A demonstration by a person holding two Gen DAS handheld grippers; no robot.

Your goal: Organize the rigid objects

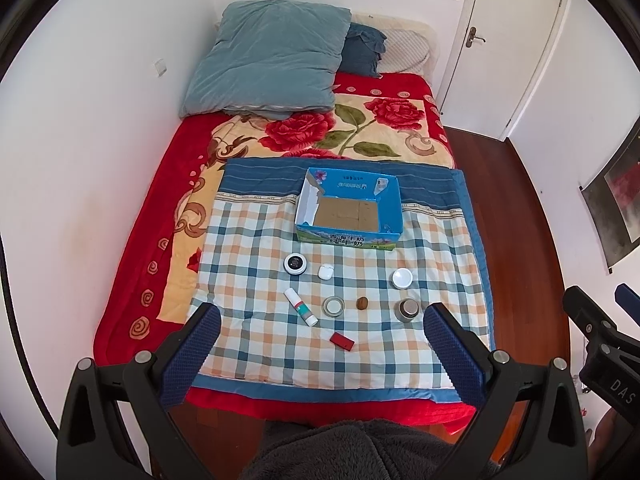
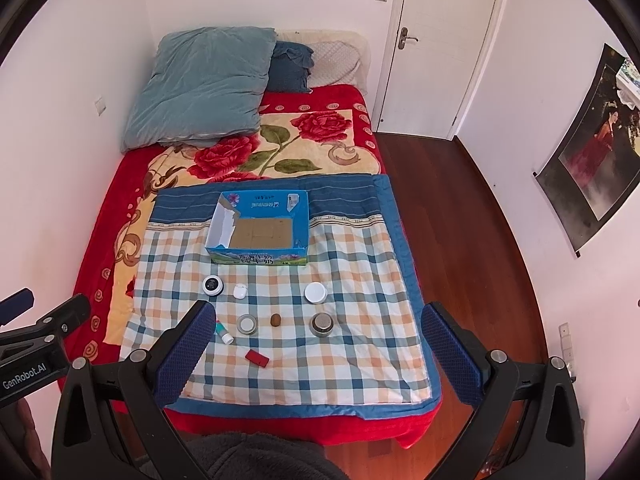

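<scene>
Left claw [image 1: 320, 344] wide, right claw [image 2: 316, 344] wide, both empty, red block [image 1: 342, 341] lying flat, white tube [image 1: 301, 307] long axis diagonal

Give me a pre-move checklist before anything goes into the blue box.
1. Blue box open and empty: ok.
2. Left gripper open, holding nothing: ok.
3. Right gripper open, holding nothing: ok.
4. Items lie apart on the checked cloth, none touching: ok.
5. Red block nearest and unobstructed: ok.
6. White tube fully visible to the right camera: not ok, a finger hides part.
</scene>
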